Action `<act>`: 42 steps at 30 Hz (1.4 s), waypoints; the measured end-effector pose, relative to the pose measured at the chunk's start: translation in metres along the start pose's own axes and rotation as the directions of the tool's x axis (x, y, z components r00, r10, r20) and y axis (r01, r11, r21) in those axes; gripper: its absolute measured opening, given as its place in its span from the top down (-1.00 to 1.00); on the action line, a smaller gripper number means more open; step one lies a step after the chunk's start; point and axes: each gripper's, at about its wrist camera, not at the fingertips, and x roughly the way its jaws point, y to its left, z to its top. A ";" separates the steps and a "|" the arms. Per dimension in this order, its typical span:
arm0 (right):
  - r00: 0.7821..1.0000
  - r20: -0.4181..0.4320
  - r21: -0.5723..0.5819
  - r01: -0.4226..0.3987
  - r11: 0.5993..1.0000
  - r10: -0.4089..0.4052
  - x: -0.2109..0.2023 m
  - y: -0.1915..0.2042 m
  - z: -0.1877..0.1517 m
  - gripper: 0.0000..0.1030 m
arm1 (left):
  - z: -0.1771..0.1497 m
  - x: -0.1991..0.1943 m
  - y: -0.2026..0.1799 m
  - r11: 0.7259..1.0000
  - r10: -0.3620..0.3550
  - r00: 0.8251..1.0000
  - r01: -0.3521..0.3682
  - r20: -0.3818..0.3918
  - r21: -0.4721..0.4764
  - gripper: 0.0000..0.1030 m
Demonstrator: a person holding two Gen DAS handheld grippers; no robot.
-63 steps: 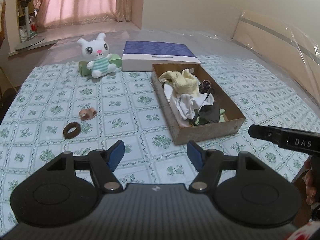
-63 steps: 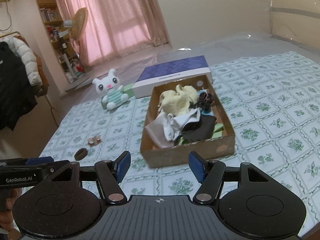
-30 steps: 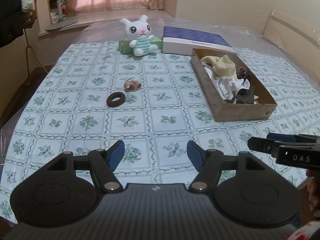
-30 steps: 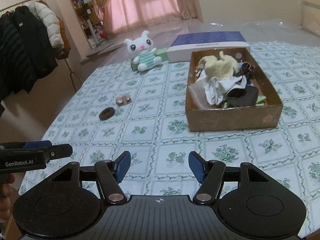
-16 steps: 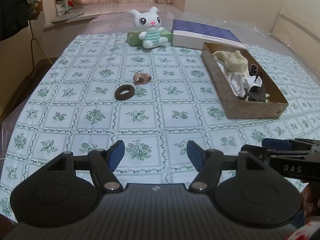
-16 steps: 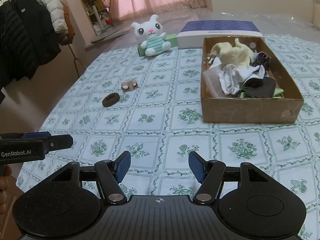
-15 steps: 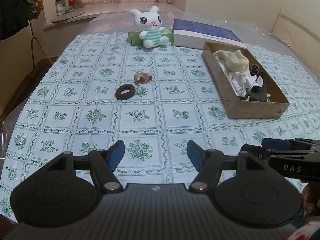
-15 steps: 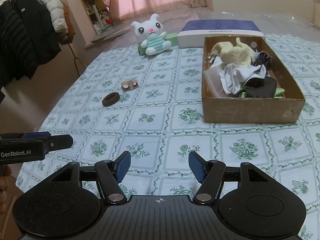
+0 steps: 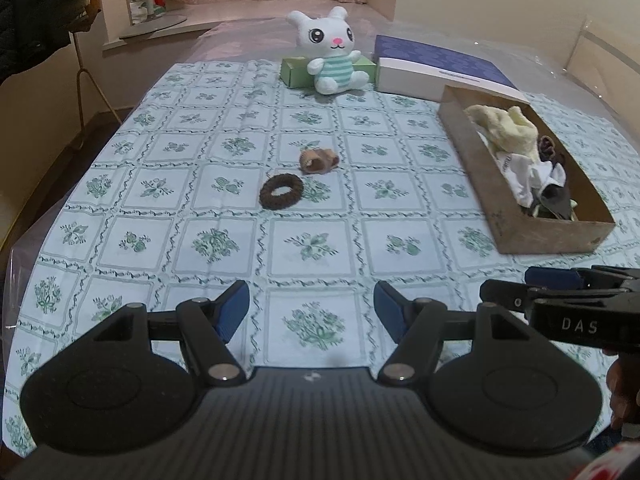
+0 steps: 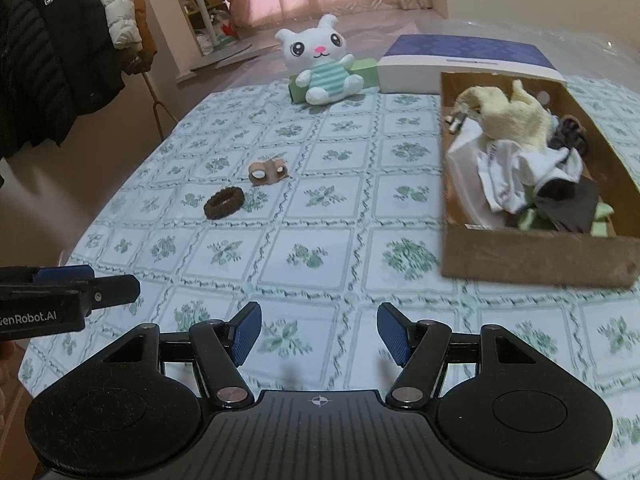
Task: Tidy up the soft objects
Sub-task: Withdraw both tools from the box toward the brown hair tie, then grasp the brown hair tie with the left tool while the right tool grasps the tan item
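1. The left gripper [image 9: 311,312] hovers over the tablecloth [image 9: 200,216] with its jaws wide and nothing between them; the right gripper [image 10: 319,333] stands likewise, wide and empty.
2. The cardboard box [image 10: 536,256] serves as landmark; it holds a pale yellow cloth [image 10: 508,116], a white garment [image 10: 508,184] and dark fabric [image 10: 568,204].
3. Left of the box, well apart from it, lies a dark brown scrunchie [image 9: 281,191]; just beyond it a tan scrunchie [image 9: 319,159].
4. Beyond the box sit a plush rabbit [image 9: 332,54], a green box [image 9: 294,72] and a purple-topped box [image 9: 440,64].
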 end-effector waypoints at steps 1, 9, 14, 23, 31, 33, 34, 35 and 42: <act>1.000 0.001 -0.003 -0.002 1.000 0.002 0.004 0.001 0.003 -0.25 | 0.002 0.003 0.002 1.000 0.003 1.000 -0.003 0.002 -0.002 -0.29; 1.000 0.020 -0.032 -0.016 0.999 0.017 0.040 0.007 0.031 -0.25 | 0.016 0.036 0.027 1.000 0.003 0.999 -0.003 0.036 -0.021 -0.29; 0.998 0.059 -0.072 -0.016 0.997 0.020 0.065 0.011 0.053 -0.25 | 0.030 0.063 0.037 1.000 0.016 0.998 -0.016 0.054 -0.003 -0.29; 0.997 0.080 -0.101 -0.011 0.995 0.019 0.106 0.010 0.082 -0.25 | 0.054 0.116 0.039 0.997 -0.044 0.997 0.040 0.057 0.063 -0.29; 0.998 0.067 -0.079 -0.009 0.997 0.014 0.129 0.005 0.090 -0.25 | 0.066 0.155 0.039 0.992 -0.063 0.997 0.058 0.041 0.116 -0.28; 0.998 0.061 -0.074 -0.007 0.997 0.011 0.135 0.003 0.090 -0.25 | 0.068 0.165 0.039 0.990 -0.051 0.998 0.047 0.027 0.130 -0.27; 0.998 0.058 -0.071 -0.007 0.997 0.012 0.138 0.003 0.091 -0.25 | 0.068 0.170 0.039 0.989 -0.047 0.999 0.043 0.024 0.139 -0.27; 0.998 0.056 -0.070 -0.009 0.998 0.013 0.141 0.002 0.091 -0.25 | 0.068 0.174 0.039 0.989 -0.042 0.999 0.038 0.024 0.143 -0.24; 0.998 0.049 -0.073 -0.027 0.997 0.031 0.157 0.001 0.093 -0.25 | 0.070 0.193 0.048 0.991 -0.035 0.999 0.032 0.020 0.129 0.21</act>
